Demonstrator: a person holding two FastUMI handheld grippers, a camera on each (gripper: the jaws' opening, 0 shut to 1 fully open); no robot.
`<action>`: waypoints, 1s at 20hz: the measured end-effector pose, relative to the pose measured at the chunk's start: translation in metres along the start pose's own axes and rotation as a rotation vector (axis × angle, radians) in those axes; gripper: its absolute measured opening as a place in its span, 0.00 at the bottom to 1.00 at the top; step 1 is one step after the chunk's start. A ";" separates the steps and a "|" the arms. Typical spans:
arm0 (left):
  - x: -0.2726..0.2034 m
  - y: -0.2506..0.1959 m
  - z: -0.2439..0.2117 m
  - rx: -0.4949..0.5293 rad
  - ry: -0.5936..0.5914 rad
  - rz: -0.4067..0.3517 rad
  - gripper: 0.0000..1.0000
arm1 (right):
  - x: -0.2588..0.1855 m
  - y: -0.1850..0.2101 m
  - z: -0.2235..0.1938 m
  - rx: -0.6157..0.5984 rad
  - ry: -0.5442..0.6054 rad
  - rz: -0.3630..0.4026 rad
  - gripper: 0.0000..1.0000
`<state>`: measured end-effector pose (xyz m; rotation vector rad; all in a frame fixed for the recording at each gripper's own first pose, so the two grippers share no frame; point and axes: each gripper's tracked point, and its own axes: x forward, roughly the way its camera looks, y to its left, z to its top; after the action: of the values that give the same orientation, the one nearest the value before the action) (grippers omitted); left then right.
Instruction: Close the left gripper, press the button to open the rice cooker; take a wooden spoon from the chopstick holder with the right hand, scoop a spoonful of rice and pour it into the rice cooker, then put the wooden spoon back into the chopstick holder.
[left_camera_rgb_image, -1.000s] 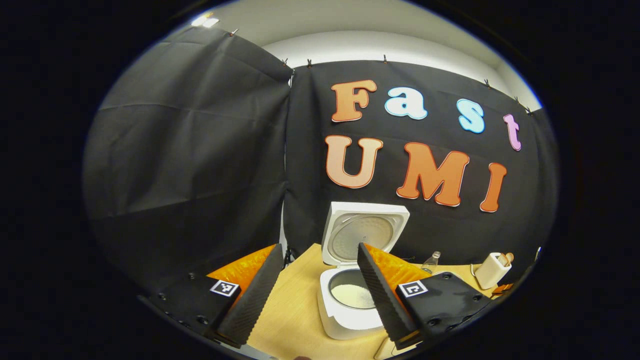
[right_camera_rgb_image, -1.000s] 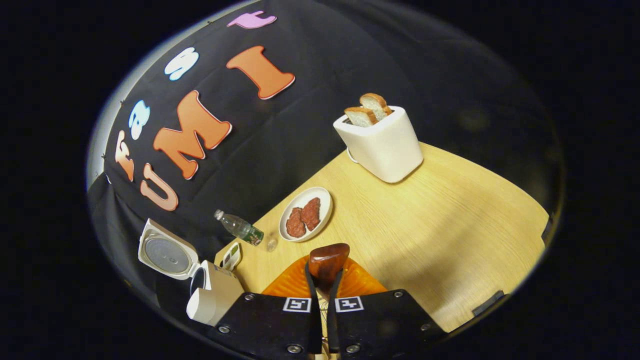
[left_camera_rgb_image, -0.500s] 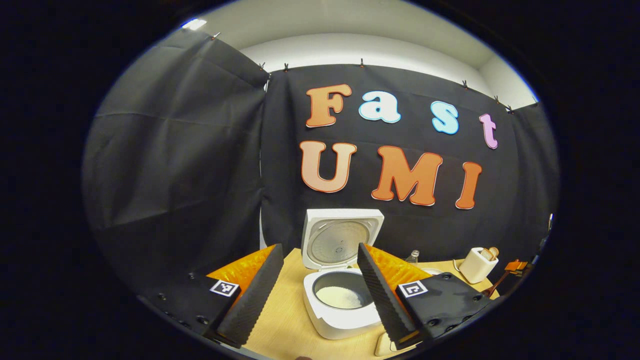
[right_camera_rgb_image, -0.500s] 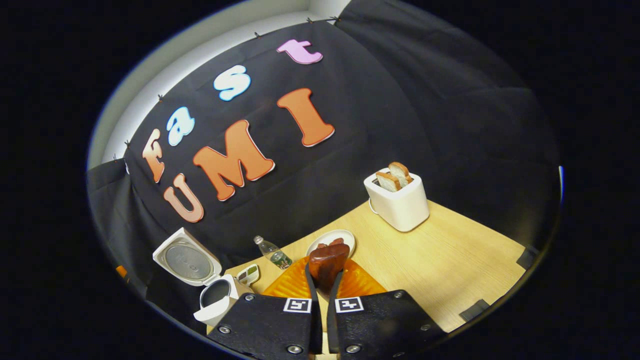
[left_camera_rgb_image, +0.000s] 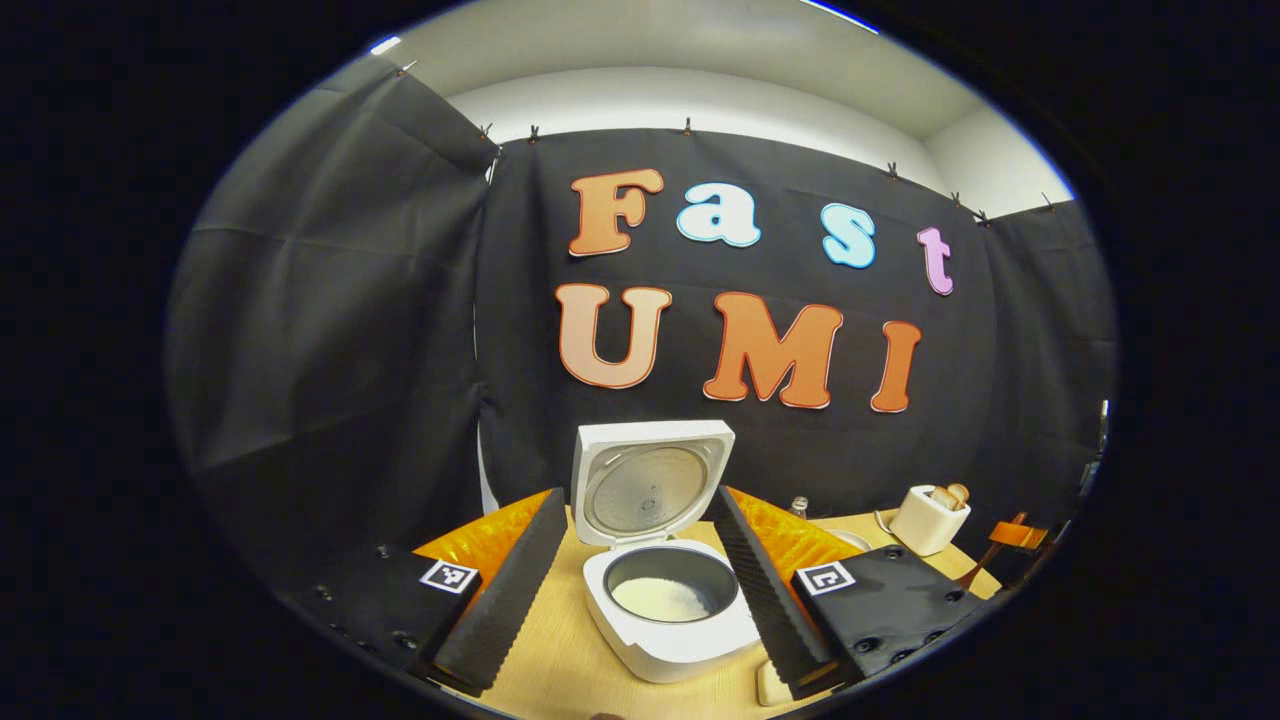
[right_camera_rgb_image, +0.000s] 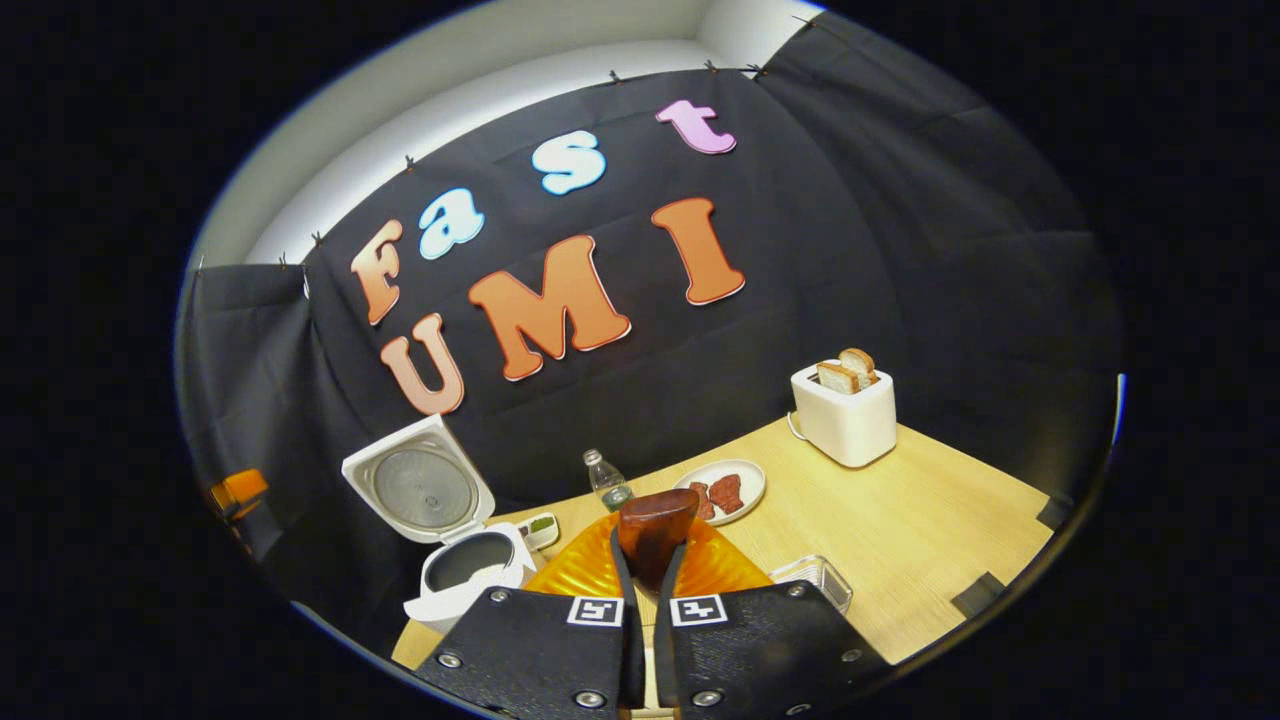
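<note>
The right gripper (right_camera_rgb_image: 645, 585) is holding the wooden spoon (right_camera_rgb_image: 655, 525), its fingers pressing together on the handle and the bowl projecting ahead. The left gripper (left_camera_rgb_image: 630, 590) is standing wide open and empty before the rice cooker (left_camera_rgb_image: 665, 610). Risk, as judged: the spoon is pinched on a narrow handle, so it could be twisting or slipping on the way back, or missing the chopstick holder's mouth; the holder's position cannot be told. Containers: the cooker's lid (left_camera_rgb_image: 650, 480) is standing upright, white rice (left_camera_rgb_image: 660, 598) lying in the pot. A plate (right_camera_rgb_image: 722, 490) is carrying two reddish pieces; the toaster (right_camera_rgb_image: 845, 415) is holding two bread slices.
</note>
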<state>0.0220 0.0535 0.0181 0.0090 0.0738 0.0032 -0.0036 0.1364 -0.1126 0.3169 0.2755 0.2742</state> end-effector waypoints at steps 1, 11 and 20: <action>0.000 0.002 -0.001 0.005 0.003 -0.004 1.00 | -0.001 0.010 -0.009 -0.020 0.004 0.012 0.03; 0.007 0.028 -0.027 0.031 0.069 -0.019 1.00 | 0.023 0.031 -0.096 -0.231 0.051 -0.015 0.03; 0.013 0.056 -0.035 0.057 0.085 0.016 1.00 | 0.031 0.015 -0.144 -0.268 0.056 -0.052 0.03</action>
<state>0.0325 0.1099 -0.0177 0.0661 0.1589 0.0179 -0.0227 0.1979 -0.2463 0.0379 0.2977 0.2657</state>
